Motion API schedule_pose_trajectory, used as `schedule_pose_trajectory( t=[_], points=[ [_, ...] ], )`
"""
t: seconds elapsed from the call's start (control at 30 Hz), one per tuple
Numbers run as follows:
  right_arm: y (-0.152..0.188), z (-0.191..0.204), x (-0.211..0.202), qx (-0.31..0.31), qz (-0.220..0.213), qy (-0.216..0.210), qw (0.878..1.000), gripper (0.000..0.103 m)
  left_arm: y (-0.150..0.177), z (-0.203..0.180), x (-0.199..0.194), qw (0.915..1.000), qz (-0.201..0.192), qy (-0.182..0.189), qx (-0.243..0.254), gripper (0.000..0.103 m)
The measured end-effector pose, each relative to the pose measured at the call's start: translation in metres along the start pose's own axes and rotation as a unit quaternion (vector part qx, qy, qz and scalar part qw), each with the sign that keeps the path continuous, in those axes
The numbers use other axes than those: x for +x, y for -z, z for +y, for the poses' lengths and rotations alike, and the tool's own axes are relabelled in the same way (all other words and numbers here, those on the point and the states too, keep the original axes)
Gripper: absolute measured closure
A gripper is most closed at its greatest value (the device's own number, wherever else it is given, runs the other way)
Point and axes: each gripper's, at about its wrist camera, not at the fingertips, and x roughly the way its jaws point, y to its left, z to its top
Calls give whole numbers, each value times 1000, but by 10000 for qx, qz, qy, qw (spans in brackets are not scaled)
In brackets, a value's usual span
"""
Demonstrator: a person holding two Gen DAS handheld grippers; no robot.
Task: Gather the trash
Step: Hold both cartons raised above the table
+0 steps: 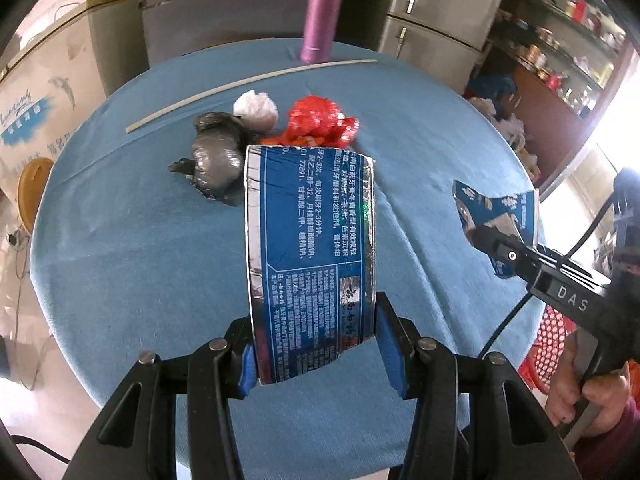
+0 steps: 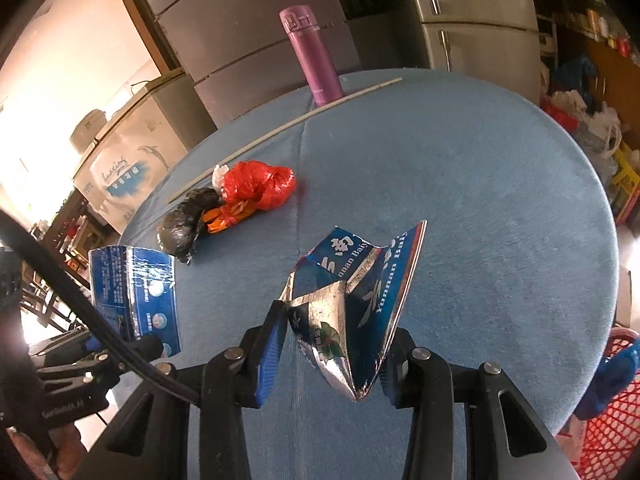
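My left gripper (image 1: 320, 352) is shut on a flat blue toothpaste carton piece (image 1: 310, 248) and holds it upright above the blue table (image 1: 140, 248). My right gripper (image 2: 334, 354) is shut on a crumpled blue and silver carton piece (image 2: 352, 304), also held above the table. Each held piece shows in the other view: the crumpled one (image 1: 498, 216), the flat one (image 2: 134, 296). On the table behind lie a black bag wad (image 1: 214, 160), a white wad (image 1: 256, 109), a red bag wad (image 1: 320, 120) and an orange wrapper (image 2: 228, 216).
A purple flask (image 1: 322, 12) stands at the table's far edge, with a long white stick (image 1: 248, 84) lying in front of it. A red mesh basket (image 2: 612, 420) sits low at the right, beside the table. Fridges stand behind the table.
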Motion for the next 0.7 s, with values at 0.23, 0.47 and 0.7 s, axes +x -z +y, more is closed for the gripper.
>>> schedule_pose_trajectory(
  t=[0.23,0.47,0.7],
  points=[
    [7,-3,-20,-76,-140,89,9998,59,0,-17,-6,9995,-96,-142,273,51],
    [11,-12,-31,45,-208,99,9997,59,9,-33,-20,9975,-167,-362,578,51],
    [16,-13,-29,50,-147,65,9999,59,11,-44,-21,9959,-193,-431,777,51]
  ],
)
